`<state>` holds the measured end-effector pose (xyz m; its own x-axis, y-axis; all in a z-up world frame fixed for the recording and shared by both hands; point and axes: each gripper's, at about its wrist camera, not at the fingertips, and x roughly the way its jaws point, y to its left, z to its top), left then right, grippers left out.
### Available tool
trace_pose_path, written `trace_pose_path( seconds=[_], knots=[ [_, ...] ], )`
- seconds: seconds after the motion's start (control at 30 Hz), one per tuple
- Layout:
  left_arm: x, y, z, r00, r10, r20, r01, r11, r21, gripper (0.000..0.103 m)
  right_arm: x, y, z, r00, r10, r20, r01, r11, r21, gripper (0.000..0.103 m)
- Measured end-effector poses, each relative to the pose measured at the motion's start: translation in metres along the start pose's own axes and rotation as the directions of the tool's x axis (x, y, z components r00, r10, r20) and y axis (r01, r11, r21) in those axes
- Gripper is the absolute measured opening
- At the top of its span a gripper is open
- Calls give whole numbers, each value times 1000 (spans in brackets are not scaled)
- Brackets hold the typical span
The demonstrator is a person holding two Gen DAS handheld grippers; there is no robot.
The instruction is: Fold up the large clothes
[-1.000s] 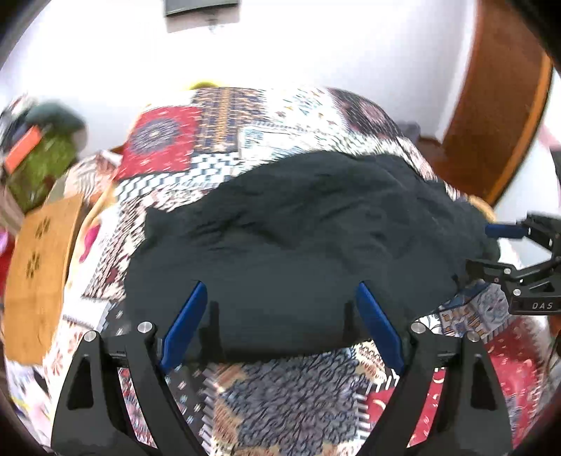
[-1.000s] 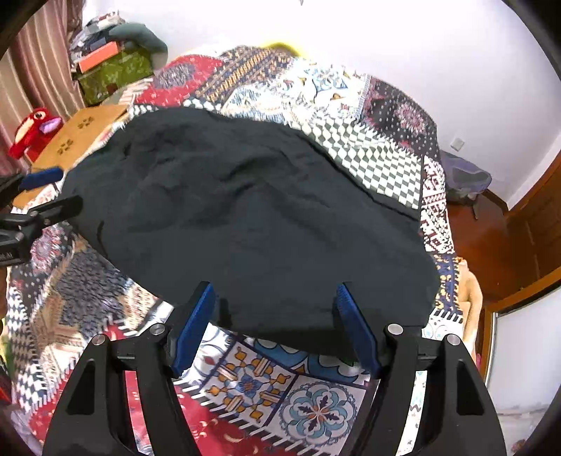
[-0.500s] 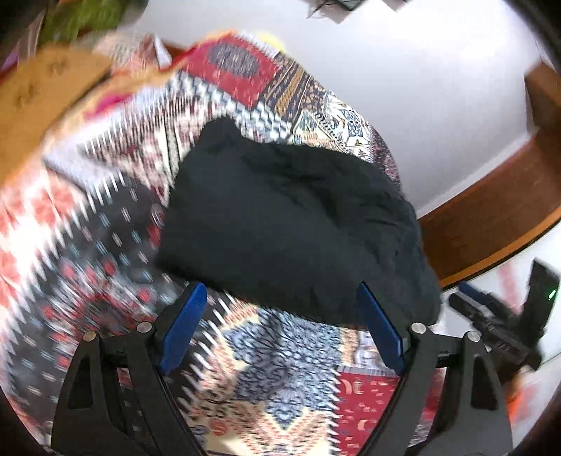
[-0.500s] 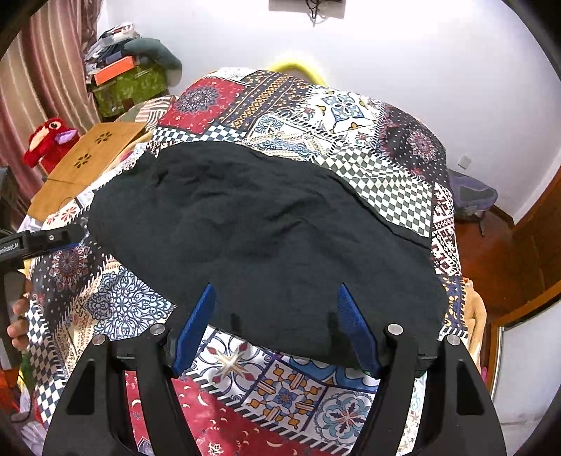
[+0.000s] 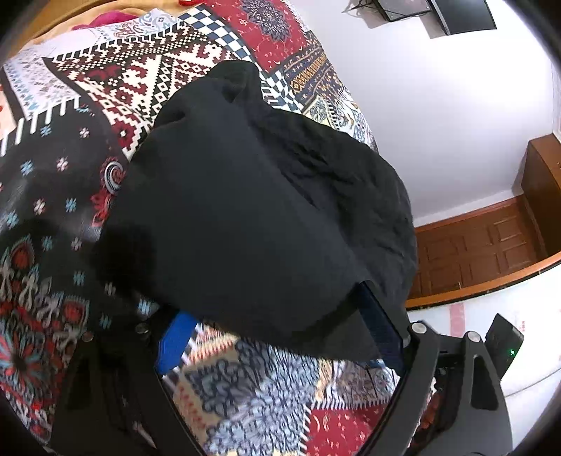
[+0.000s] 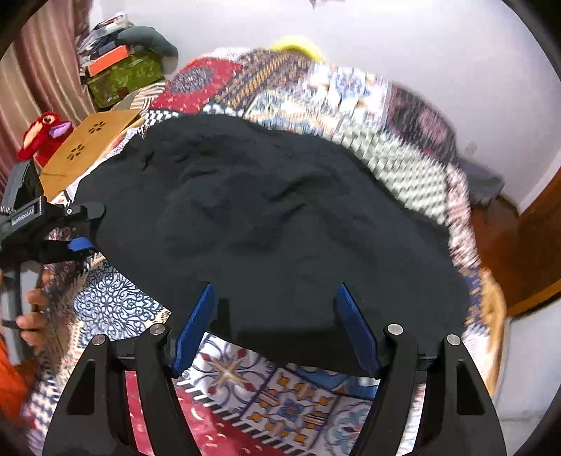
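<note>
Left wrist view: black garment [image 5: 259,210] lies spread on the patchwork quilt [image 5: 115,84] of the bed, view rolled so the bed runs diagonally. Left tongs [image 5: 280,336] stand wide, jaws either side of the garment's near corner; cloth edge drapes over the inner face of the right-hand blue pad [image 5: 380,333], nothing pinched. Behind the bed: white wall, dark screen [image 5: 434,14] high up, brown wooden panelling [image 5: 484,245] low on the right. Right wrist view: same garment [image 6: 280,224] covers most of the bed's middle, wrinkled, its near hem just between the blue pads [image 6: 354,333] of the right tongs [image 6: 273,329]; jaws moderately wide, not gripping, quilt [image 6: 298,396] visible below them. The left tongs [image 6: 82,228] enter from the left edge at the garment's far-left corner, a hand [image 6: 31,322] on the handle below. Beside the bed at left: wooden board [image 6: 91,140], red plush toy [image 6: 42,135], green box [image 6: 126,77] with clutter stacked on it, curtain [image 6: 45,70]. Far quilt is motion-blurred.
</note>
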<state>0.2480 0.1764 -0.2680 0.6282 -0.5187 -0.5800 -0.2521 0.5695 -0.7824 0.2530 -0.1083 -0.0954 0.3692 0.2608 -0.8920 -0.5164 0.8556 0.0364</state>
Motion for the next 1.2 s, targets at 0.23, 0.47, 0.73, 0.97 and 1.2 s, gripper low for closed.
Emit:
trace_pose_path(
  seconds=[0.23,0.47,0.73,0.97,1.2],
  knots=[
    [20,-4,15,995,29,95,-26,999,-41,93,21,-9,-1,998,60,-33,-57,995,80,69],
    [38,-16,35,963,209,168,-208,978,-23,89,19,-2,-2,998,51,-48,-48,997,58,70],
    [-2,-40,29,938,253,237,-274,960,60,50,-13,-1,16,996,70,48,-75,991,113,69],
    [-89,-79,17,850,254,462,-351,926,138,46,-16,49,46,987,81,137,-85,996,25,69],
    [-152,-101,3,756,266,597,-452,873,184,44,45,113,61,968,249,-6,-249,967,-57,70]
  ],
)
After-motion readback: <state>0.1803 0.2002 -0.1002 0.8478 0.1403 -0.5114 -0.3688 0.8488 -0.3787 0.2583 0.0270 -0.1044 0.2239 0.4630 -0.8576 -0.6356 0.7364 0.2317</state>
